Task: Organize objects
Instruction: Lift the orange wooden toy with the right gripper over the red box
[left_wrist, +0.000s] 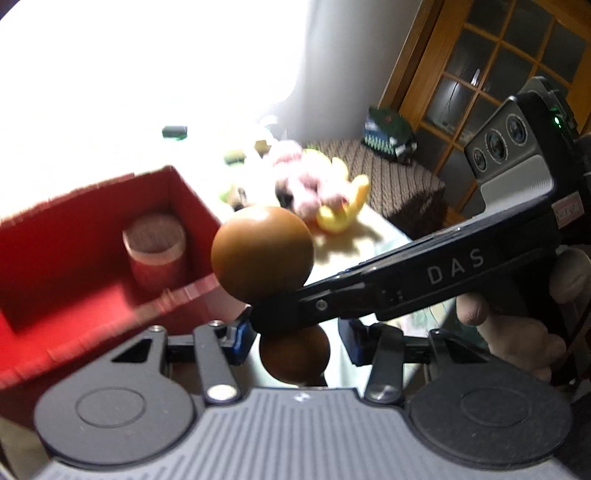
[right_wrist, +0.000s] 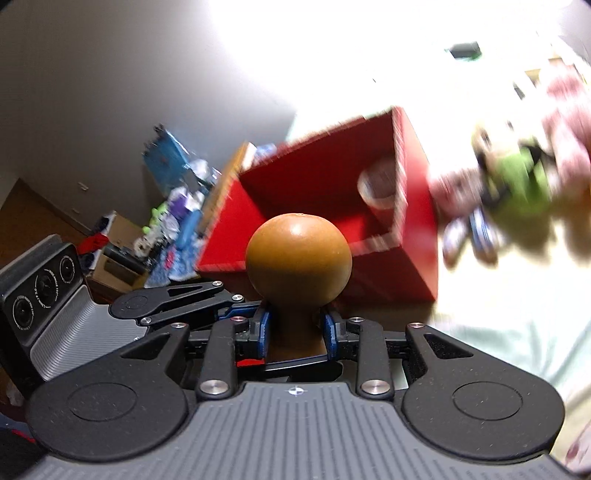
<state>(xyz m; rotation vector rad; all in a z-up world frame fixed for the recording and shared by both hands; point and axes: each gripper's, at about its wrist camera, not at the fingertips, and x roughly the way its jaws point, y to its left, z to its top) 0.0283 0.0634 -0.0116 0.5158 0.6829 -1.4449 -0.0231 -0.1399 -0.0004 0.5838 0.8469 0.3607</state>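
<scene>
Grippers both near a brown wooden dumbbell-shaped piece (left_wrist: 263, 256), two balls joined by a neck. Right gripper (right_wrist: 295, 332) clamped on the neck, blue pads (right_wrist: 263, 325) against it either side; upper ball sticks up past the fingers. In left wrist view, right gripper (left_wrist: 280, 314) crosses in from the right; lower ball sits between the left gripper (left_wrist: 293, 338) fingers, which stand apart, pads not touching it. Red box (left_wrist: 92, 236) just behind, open top, with a wooden cylinder (left_wrist: 155, 251) inside by its far wall. Plush toys (left_wrist: 314, 184), blurred, on the pale tablecloth (right_wrist: 517, 332) beside the box.
</scene>
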